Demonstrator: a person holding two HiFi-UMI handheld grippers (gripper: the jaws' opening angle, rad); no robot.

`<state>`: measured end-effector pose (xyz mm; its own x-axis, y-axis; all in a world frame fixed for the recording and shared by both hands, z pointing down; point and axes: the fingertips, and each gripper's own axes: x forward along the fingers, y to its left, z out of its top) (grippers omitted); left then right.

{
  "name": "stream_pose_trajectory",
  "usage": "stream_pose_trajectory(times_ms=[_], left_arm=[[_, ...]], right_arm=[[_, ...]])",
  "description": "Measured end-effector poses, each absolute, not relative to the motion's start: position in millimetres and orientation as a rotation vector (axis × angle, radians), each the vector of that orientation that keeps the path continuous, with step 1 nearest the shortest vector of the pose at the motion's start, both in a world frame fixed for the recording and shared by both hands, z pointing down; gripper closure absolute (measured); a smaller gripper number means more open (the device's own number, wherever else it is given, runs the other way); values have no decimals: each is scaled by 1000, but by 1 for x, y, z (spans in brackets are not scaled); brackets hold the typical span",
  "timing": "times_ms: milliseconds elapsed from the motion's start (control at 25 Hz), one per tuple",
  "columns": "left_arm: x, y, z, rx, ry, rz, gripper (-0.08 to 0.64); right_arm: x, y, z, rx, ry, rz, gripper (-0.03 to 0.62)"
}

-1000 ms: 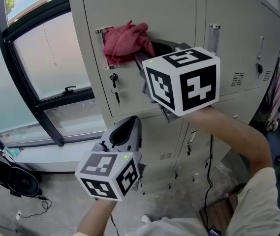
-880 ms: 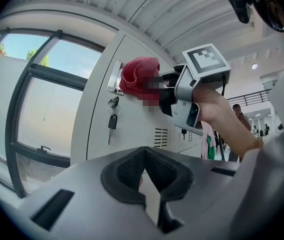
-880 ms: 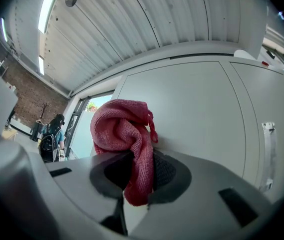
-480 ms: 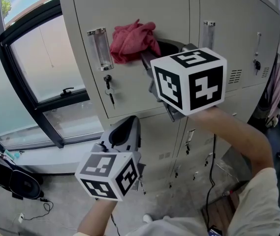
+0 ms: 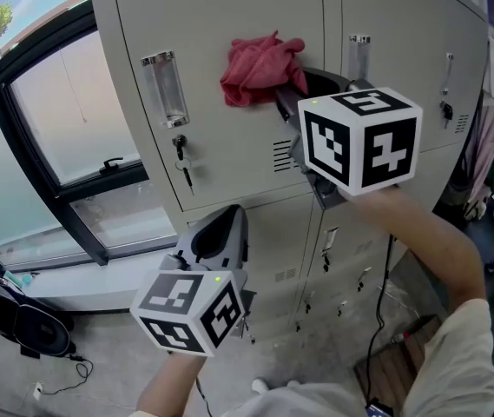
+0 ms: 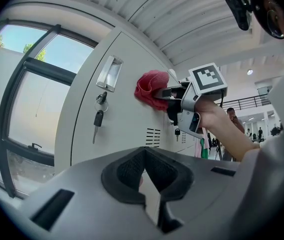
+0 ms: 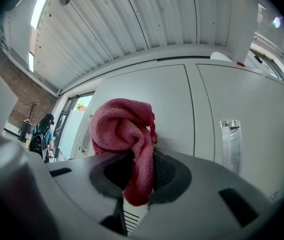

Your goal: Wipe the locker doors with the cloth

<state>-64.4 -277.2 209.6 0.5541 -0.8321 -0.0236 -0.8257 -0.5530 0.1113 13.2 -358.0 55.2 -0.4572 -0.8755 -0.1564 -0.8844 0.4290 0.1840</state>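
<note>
A red cloth (image 5: 262, 66) is bunched against the upper part of a beige locker door (image 5: 220, 137). My right gripper (image 5: 292, 89) is shut on it, and its marker cube faces me. In the right gripper view the cloth (image 7: 124, 129) hangs down between the dark pads (image 7: 165, 171), with the door right behind it. My left gripper (image 5: 229, 220) is held lower, in front of the lower lockers, shut on nothing. In the left gripper view its closed jaws (image 6: 144, 153) point at the door, and the cloth (image 6: 149, 88) and the right gripper (image 6: 174, 91) show above them.
The door has a clear handle (image 5: 162, 88) with a key (image 5: 180, 159) hanging under it, left of the cloth, and vent slots (image 5: 283, 155) below the cloth. The neighbouring door's handle (image 5: 358, 55) is on the right. A dark-framed window (image 5: 47, 129) adjoins the lockers on the left.
The right gripper has slid the cloth rightward along the door, from over the handle to well right of it. The left gripper has stayed where it was.
</note>
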Motion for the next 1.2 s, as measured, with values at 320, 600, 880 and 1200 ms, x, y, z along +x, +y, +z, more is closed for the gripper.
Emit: stream_pose_trajectory(times_ms=[320,600,880,1200], left_arm=[[-54,-280,213,2705,-1402,-104,558],[-51,-282,215,2709,-1378,-104,558],[-51,-282,217,2707,-1365,-105,558],[-53,-281,221,2698,-1358,-107,558]], right_arm=[[54,-363,56,-1709,2555,353,517],[80,-366,61,-1773,2512,336,517],[87,-366,65,-1804,2494,339,517],[83,-365,81,-1805,2516,320,517]])
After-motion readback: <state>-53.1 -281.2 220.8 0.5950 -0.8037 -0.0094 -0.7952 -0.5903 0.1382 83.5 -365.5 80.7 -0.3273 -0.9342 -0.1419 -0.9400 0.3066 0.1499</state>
